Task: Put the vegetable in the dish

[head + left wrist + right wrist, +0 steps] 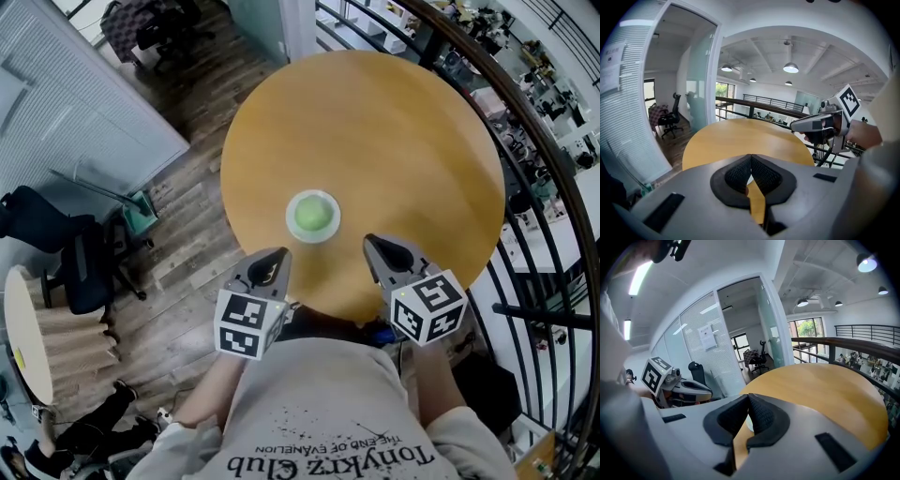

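Note:
A round green vegetable lies in a small white dish near the front of the round wooden table. My left gripper hovers at the table's near edge, left of the dish, jaws shut and empty. My right gripper hangs to the dish's right, also shut with nothing held. In the left gripper view the black pads meet at the tip and the right gripper shows beyond. In the right gripper view the pads touch, with a sliver of the dish behind them.
A dark railing curves round the table's far and right side. Wooden floor, a black office chair and a second round table lie to the left. The person's torso is just behind the grippers.

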`<action>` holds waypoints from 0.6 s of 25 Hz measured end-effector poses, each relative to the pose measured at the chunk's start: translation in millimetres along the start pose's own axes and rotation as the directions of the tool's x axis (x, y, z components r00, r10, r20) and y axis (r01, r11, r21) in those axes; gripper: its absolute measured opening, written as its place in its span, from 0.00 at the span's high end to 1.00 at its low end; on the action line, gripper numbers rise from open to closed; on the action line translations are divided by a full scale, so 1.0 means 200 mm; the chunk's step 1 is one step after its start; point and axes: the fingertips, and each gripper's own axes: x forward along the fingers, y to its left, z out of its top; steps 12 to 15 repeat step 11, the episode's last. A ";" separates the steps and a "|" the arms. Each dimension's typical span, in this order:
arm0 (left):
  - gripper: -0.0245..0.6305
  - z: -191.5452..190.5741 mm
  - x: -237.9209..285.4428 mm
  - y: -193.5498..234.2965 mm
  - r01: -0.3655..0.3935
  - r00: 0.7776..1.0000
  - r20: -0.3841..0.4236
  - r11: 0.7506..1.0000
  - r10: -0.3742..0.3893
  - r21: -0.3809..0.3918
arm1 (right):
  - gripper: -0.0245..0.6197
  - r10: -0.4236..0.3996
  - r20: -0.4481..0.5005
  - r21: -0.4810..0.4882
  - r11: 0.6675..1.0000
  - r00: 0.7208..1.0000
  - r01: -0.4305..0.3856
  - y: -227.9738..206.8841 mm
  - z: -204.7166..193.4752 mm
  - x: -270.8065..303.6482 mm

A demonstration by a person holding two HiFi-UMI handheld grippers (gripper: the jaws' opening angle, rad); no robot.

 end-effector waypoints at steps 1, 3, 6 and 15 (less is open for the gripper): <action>0.93 0.00 0.00 0.00 0.002 1.000 -0.002 1.000 -0.002 0.001 | 0.92 0.000 0.000 0.001 1.000 1.000 0.000 0.00 0.00 0.00; 0.93 0.00 0.00 0.00 0.006 1.000 -0.005 1.000 -0.006 0.005 | 0.92 -0.001 0.000 0.004 1.000 1.000 0.001 0.00 0.00 0.00; 0.93 0.01 -0.01 0.01 0.009 1.000 -0.007 1.000 -0.009 0.011 | 0.92 -0.005 -0.003 0.007 1.000 1.000 0.005 0.01 0.00 0.00; 0.93 -0.01 -0.01 0.02 0.010 1.000 -0.007 1.000 -0.009 0.012 | 0.92 -0.004 -0.007 0.009 1.000 1.000 0.004 0.01 -0.03 0.01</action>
